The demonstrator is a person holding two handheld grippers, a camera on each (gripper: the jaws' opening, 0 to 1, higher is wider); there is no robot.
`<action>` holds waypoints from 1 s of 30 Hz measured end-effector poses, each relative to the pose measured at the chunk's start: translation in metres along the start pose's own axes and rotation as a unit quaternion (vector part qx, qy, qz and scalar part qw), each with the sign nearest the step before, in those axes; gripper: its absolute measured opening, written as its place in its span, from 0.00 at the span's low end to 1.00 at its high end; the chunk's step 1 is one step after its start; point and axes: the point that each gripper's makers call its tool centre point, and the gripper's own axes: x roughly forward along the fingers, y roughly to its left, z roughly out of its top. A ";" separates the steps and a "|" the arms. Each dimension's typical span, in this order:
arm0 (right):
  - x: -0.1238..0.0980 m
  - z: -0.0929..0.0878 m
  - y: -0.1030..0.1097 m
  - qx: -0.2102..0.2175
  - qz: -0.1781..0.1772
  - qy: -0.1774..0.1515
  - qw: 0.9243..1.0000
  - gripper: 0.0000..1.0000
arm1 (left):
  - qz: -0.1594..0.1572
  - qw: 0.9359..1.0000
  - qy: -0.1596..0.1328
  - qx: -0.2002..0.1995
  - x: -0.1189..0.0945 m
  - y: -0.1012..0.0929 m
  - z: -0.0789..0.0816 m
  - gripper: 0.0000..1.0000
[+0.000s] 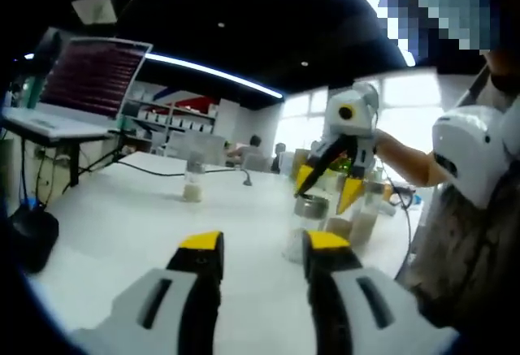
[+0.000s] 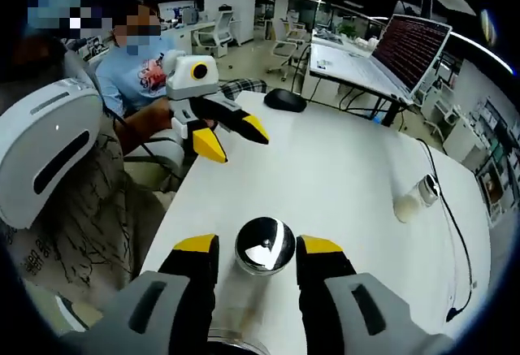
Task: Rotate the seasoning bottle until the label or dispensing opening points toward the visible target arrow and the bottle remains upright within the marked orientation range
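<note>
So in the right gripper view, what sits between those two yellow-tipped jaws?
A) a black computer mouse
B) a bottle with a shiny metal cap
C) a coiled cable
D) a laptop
B: the seasoning bottle, seen from above by its shiny cap, stands on the white table between the jaws of the right gripper.

Seasoning bottle [image 2: 265, 245] label unreadable (top-down, cap hides body); far jar [image 1: 193, 183] contents too small.
</note>
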 end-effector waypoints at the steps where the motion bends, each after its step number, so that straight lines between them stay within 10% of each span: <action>1: 0.000 0.000 -0.001 -0.002 -0.002 0.003 1.000 0.34 | 0.000 1.000 0.000 -0.001 0.000 0.000 -0.001 0.41; 12: 0.000 -0.002 -0.003 -0.003 0.000 0.030 1.000 0.29 | 0.007 1.000 -0.007 -0.014 -0.003 0.005 -0.002 0.41; 30: -0.003 -0.005 -0.010 0.117 -0.058 0.068 0.989 0.29 | 0.011 0.999 -0.016 -0.036 -0.008 0.013 -0.005 0.39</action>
